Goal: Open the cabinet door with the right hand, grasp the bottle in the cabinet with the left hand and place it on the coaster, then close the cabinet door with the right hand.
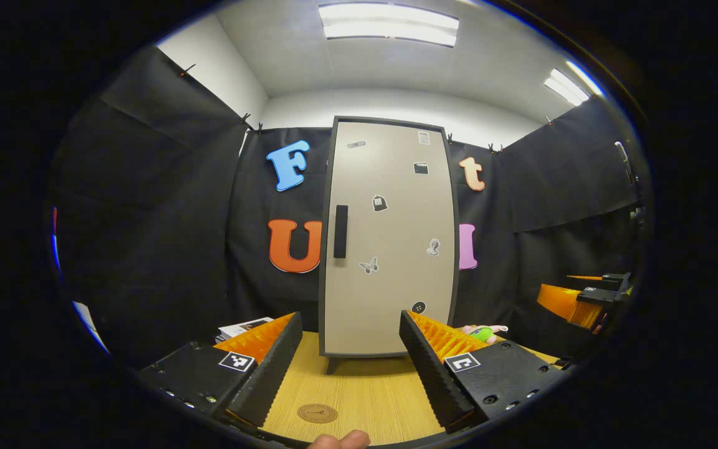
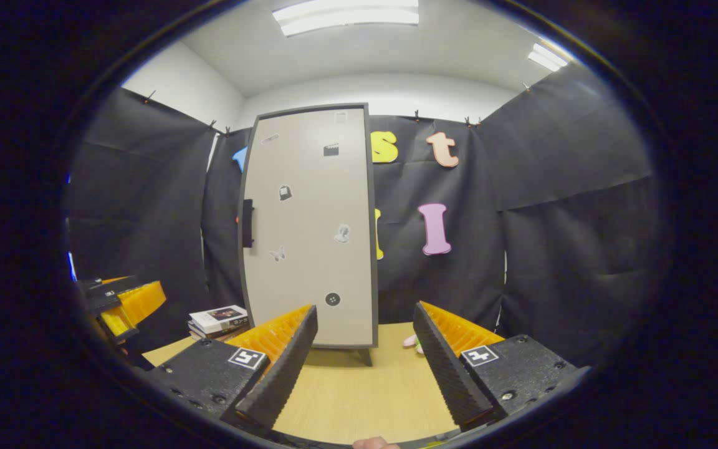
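1. Cabinet door: beige flat panel (image 1: 390,240) with stickers and a dark vertical handle (image 1: 340,231), closed; tall cabinet upright at the counter's rear.
2. Left gripper (image 1: 351,368): jaws wide apart, holding nothing.
3. Right gripper (image 2: 364,358): jaws wide apart, holding nothing.
4. Round brown coaster (image 1: 317,413): flat on light wooden counter (image 1: 359,386), between the left jaws.
5. Stacked books (image 2: 219,320): left of the cabinet.

Left tool (image 1: 351,365) hovers above the table (image 1: 365,386), fingers spread wide, holding nothing. Cabinet door (image 1: 390,243) stands closed straight ahead, dark handle (image 1: 340,231) at its left edge. Round coaster (image 1: 317,413) lies between the fingers. Right tool (image 1: 586,298) hovers at far right.
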Motion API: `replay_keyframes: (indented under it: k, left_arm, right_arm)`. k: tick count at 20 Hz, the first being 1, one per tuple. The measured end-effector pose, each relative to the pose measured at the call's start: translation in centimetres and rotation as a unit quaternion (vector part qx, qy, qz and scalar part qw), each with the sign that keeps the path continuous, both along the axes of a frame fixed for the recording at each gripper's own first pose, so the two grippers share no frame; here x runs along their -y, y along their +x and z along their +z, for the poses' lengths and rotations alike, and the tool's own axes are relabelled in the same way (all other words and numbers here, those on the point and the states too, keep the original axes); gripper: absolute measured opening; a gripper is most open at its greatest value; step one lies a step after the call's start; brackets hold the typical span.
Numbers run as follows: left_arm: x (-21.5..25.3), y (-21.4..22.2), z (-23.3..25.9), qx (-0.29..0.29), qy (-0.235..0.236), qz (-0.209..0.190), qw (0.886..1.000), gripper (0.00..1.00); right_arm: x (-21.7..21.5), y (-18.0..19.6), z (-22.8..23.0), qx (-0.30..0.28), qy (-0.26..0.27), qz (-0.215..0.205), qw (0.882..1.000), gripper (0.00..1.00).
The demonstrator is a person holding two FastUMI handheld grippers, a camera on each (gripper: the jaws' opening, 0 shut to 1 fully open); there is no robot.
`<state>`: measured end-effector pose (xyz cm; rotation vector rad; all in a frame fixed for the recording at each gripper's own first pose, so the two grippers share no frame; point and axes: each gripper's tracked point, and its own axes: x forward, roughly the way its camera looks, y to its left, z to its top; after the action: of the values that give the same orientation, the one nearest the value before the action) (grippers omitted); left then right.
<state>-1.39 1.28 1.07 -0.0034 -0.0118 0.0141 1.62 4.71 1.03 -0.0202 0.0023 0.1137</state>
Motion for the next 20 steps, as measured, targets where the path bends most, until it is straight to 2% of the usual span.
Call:
replay_keyframes:
  k: [5, 8, 9, 10, 12, 15, 16, 17, 18, 20]
  left_arm:
    - [-0.1, -0.5, 0.2, -0.004, 0.004, -0.006, 1.0, 0.95]
    - [-0.5, -1.2, 0.5, 0.0, 0.006, -0.006, 1.0, 0.95]
    - [-0.7, -1.3, 0.5, -0.001, 0.006, -0.004, 1.0, 0.95]
    - [-0.8, -1.5, 0.5, -0.001, 0.007, -0.005, 1.0, 0.95]
    - [-1.3, -1.8, 0.5, -0.001, 0.009, 0.0, 1.0, 0.95]
    - [-1.8, -2.2, 0.3, -0.006, 0.005, 0.001, 1.0, 0.95]
    - [-2.1, -2.3, 0.4, -0.007, 0.006, 0.004, 1.0, 0.95]
    - [-2.5, -2.4, 0.4, -0.008, 0.006, 0.006, 1.0, 0.95]
    - [-2.8, -2.3, 0.2, -0.01, 0.007, 0.008, 1.0, 0.95]
    - [-3.7, -2.0, 0.0, -0.012, 0.01, 0.014, 1.0, 0.95]
  right_arm:
    - [-4.1, 4.1, 1.8, 0.01, -0.009, 0.059, 0.998, 0.99]
    - [-8.7, 7.6, 3.3, 0.005, 0.003, 0.112, 0.994, 0.99]
    - [-10.3, 8.9, 3.9, 0.003, 0.007, 0.127, 0.992, 0.95]
    - [-11.9, 10.4, 4.5, 0.002, 0.007, 0.141, 0.99, 0.99]
    - [-15.2, 13.4, 5.5, 0.0, 0.004, 0.162, 0.987, 0.99]
    - [-19.5, 17.4, 6.8, 0.006, -0.004, 0.178, 0.984, 0.99]
    - [-20.8, 18.7, 7.1, 0.008, -0.008, 0.18, 0.984, 0.94]
    - [-22.1, 20.1, 7.2, 0.009, -0.014, 0.179, 0.984, 0.94]
    - [-23.4, 21.3, 7.1, 0.006, -0.019, 0.18, 0.983, 0.99]
    - [-26.1, 23.6, 6.4, -0.008, -0.026, 0.186, 0.982, 0.99]
